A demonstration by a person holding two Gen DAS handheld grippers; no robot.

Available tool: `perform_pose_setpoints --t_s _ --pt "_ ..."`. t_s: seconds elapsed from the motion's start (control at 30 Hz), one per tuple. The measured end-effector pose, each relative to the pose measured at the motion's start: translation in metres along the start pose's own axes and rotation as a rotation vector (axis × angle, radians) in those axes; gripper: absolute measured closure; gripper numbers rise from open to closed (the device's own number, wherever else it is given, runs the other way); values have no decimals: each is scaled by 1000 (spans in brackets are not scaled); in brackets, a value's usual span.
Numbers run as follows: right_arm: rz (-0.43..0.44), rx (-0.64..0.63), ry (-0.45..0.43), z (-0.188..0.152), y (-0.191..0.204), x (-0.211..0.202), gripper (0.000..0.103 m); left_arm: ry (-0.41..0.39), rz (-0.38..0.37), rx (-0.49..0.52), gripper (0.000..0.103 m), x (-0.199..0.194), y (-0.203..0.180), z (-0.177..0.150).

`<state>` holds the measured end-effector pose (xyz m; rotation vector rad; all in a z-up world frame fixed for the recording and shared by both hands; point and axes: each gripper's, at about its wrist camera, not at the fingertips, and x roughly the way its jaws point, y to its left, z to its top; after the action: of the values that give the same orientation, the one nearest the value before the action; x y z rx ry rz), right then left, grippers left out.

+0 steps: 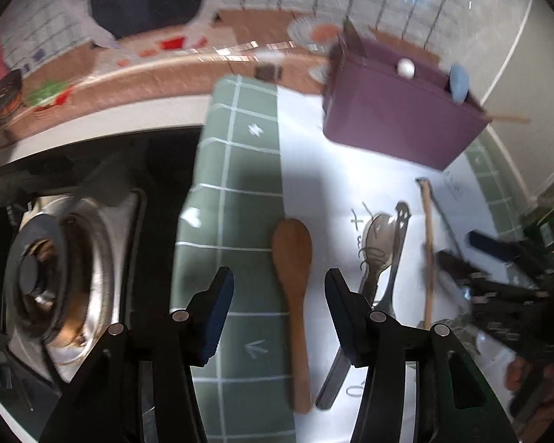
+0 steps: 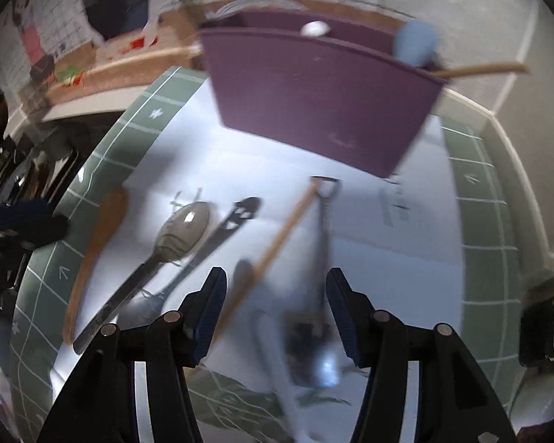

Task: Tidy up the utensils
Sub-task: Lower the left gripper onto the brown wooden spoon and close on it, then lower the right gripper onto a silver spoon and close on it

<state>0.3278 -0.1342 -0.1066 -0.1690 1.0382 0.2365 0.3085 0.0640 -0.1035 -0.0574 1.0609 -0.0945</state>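
A wooden spoon (image 1: 293,288) lies on the green mat, straight ahead between the fingers of my open, empty left gripper (image 1: 279,295). Right of it lie a metal spoon (image 1: 378,243), a dark slotted utensil (image 1: 400,229) and a wooden-handled utensil (image 1: 429,254). A purple bin (image 1: 395,118) stands behind them with a blue utensil (image 1: 459,83) and a white-tipped one inside. My right gripper (image 2: 277,295) is open and empty above the wooden-handled utensil (image 2: 277,240) and a metal utensil (image 2: 323,243). The wooden spoon (image 2: 96,243), metal spoon (image 2: 183,229) and purple bin (image 2: 314,99) also show there.
A gas stove burner (image 1: 51,265) sits left of the green mat (image 1: 240,170). White paper (image 2: 369,221) covers the middle of the mat. A wooden ledge (image 1: 129,77) with small items runs along the tiled back wall. A dark box (image 2: 546,325) sits at the far right.
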Motion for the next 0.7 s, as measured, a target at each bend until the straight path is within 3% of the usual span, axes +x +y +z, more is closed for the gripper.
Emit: perform_pose_setpoints --t_s 0.33,0.4,0.47,0.7 --pt "-5 42 -55 -11 -28 -32 49 69 58 40 51 40 -19 12" --pt "2 48 -56 -13 -29 -33 49 58 65 38 52 41 -20 13" --pt "17 51 -54 -12 -28 -34 49 38 72 35 72 40 -21 13" --pt "88 32 -49 -3 2 -28 49 -42 42 14 73 9 -5 -3"
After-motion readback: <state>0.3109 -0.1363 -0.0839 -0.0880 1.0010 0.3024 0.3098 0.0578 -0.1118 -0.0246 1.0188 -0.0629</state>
